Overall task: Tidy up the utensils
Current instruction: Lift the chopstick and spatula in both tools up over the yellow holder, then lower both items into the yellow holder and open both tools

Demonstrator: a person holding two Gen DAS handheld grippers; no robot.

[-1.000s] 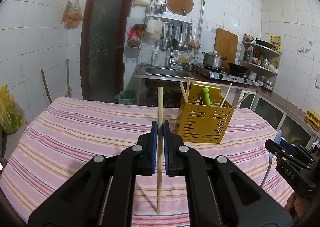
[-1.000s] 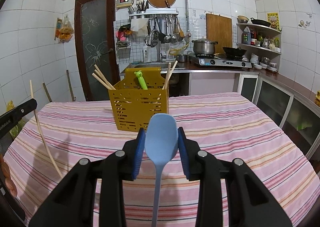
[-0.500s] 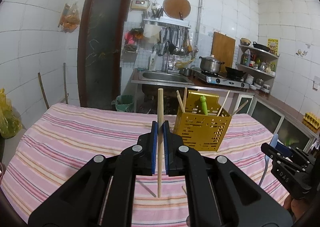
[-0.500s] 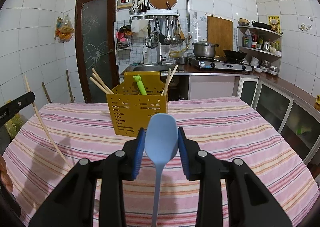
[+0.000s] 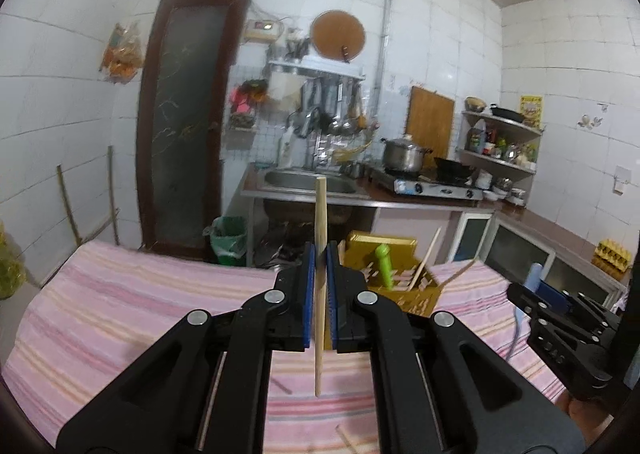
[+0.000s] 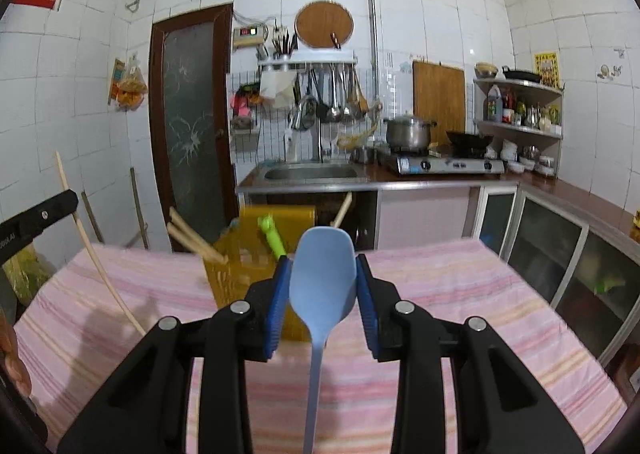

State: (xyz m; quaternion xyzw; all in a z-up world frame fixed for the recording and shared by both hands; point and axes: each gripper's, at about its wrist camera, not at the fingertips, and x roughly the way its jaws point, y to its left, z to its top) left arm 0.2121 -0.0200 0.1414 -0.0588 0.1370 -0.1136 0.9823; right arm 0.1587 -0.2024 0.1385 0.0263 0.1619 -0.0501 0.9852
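Note:
My left gripper (image 5: 319, 258) is shut on a wooden chopstick (image 5: 320, 214) that stands upright between the blue pads, raised above the table. My right gripper (image 6: 322, 272) is shut on a light blue spoon (image 6: 322, 278), bowl up, handle hanging down. The yellow perforated utensil holder (image 6: 240, 274) stands on the striped tablecloth just beyond the spoon; it holds several chopsticks and a green utensil (image 6: 272, 236). In the left wrist view the holder (image 5: 400, 282) sits just right of my fingers, partly hidden by them.
The table with the pink striped cloth (image 6: 460, 294) fills the foreground. A loose chopstick end (image 5: 348, 440) lies on the cloth near me. Behind the table are a sink (image 6: 310, 173), a stove with a pot (image 6: 408, 132), shelves and a dark door (image 6: 192, 122).
Both grippers have risen and moved toward the holder; it now sits lower and closer in both views. Both grips are unchanged.

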